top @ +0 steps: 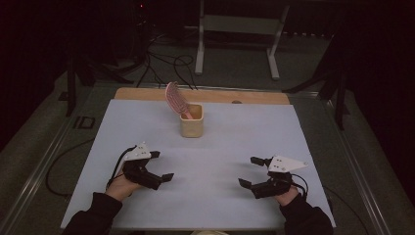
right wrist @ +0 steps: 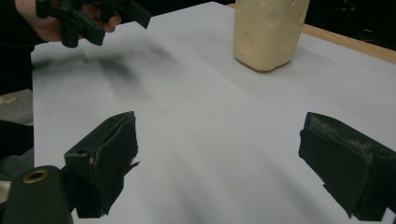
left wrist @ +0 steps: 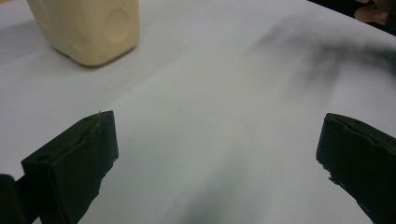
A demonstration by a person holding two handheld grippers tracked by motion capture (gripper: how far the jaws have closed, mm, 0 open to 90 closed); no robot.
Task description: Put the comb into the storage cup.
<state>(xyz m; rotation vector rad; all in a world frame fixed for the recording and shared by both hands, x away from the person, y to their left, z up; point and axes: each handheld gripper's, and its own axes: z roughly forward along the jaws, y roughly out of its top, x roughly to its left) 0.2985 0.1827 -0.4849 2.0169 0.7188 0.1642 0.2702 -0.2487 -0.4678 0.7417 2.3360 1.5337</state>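
A person sits at a table (top: pixel 147 127) covered with a pale sheet, holding a hand-held gripper in each hand. The left hand-held gripper (top: pixel 161 166) rests low over the near left part of the sheet, its two black jaws spread wide apart with nothing between them. The right hand-held gripper (top: pixel 249 171) sits over the near right part, jaws likewise wide apart and empty. Both point inward and slightly forward, well apart from each other.

Farther back, near the middle of the table, stands a cream-coloured cup (top: pixel 191 125), upright. A pink hairbrush (top: pixel 174 98) stands in it, handle down inside, its head leaning up and to the left above the rim. The light is dim, so the bristle side appears to face the camera, though that is hard to confirm.

Both hand-held grippers are well short of the cup
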